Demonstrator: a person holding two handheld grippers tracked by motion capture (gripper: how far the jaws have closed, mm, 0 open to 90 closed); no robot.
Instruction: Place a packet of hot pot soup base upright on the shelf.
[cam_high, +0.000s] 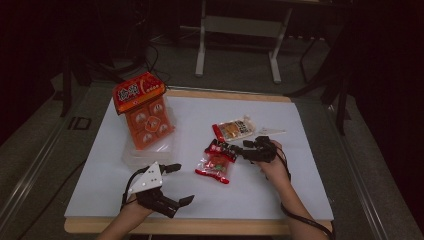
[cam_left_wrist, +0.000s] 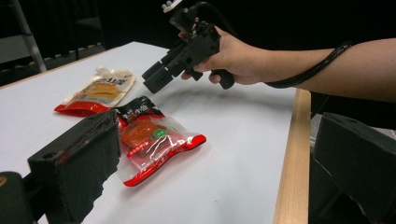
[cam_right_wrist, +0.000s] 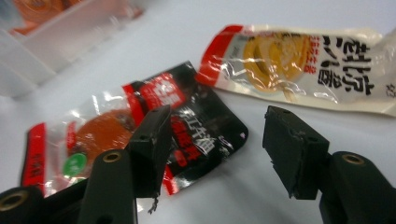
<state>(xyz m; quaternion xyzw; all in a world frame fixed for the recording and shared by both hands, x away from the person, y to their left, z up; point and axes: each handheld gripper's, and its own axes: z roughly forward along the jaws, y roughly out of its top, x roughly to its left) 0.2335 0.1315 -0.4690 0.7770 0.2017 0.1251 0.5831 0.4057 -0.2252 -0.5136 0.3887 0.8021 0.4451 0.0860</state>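
A: Looking down from the high view, what did you see by the right gripper (cam_high: 248, 148)?

B: It hung just above the table (cam_high: 300, 165), right beside the red and black snack pack (cam_high: 216, 161). The pack lay flat near the middle of the white top, at about nine o'clock from the gripper.

A: Was the gripper holding the pack?

B: No. In the right gripper view its two black jaws were wide apart with nothing between them. The red and black snack pack (cam_right_wrist: 135, 126) sat under the left jaw, and white table showed in the gap.

A: What else was close?

B: A yellow and white snack pack (cam_high: 233, 129) lay at about twelve o'clock from the red one, a little way off and not touching.

A: And the left gripper (cam_high: 179, 184)?

B: It was near the front edge, at about seven o'clock from the red pack, well apart from it. Its jaws were open too and held nothing.

A: Anything at the far left?

B: A clear tray (cam_high: 131, 155) stood there with an orange box (cam_high: 149, 122) in it, and an orange bag (cam_high: 137, 92) leaned on top, at about ten o'clock from the red pack.
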